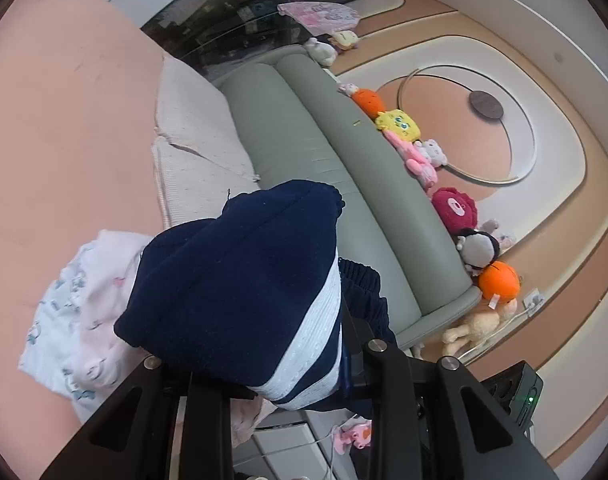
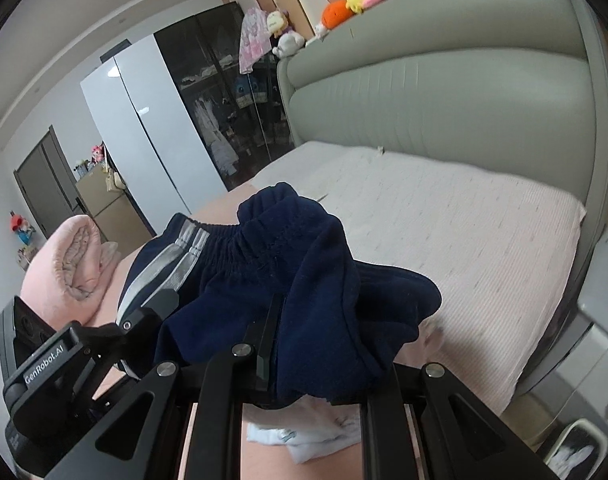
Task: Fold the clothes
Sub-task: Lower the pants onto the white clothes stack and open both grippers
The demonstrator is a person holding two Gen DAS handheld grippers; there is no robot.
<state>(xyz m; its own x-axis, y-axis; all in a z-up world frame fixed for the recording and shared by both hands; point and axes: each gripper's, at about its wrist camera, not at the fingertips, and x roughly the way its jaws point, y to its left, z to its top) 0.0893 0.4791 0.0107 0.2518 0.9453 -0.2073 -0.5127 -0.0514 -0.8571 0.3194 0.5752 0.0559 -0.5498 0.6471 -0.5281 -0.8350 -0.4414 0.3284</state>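
A pair of navy trousers with white side stripes [image 1: 240, 280] is bunched up and held above the pink bed. My left gripper [image 1: 296, 376] is shut on the striped part, its fingertips buried in the cloth. My right gripper [image 2: 304, 344] is shut on the trousers [image 2: 296, 264] near the elastic waistband, with fabric draped over its fingers. The left gripper also shows in the right wrist view [image 2: 144, 320], at the striped side. A white and pink printed garment [image 1: 76, 308] lies on the bed under the trousers.
A grey-green padded headboard [image 2: 444, 92] with several plush toys [image 1: 400, 124] on top runs along the bed. A pale striped pillow [image 2: 444, 232] lies by it. A rolled pink blanket [image 2: 68, 264] sits at the left. A dark glass wardrobe [image 2: 224, 92] stands behind.
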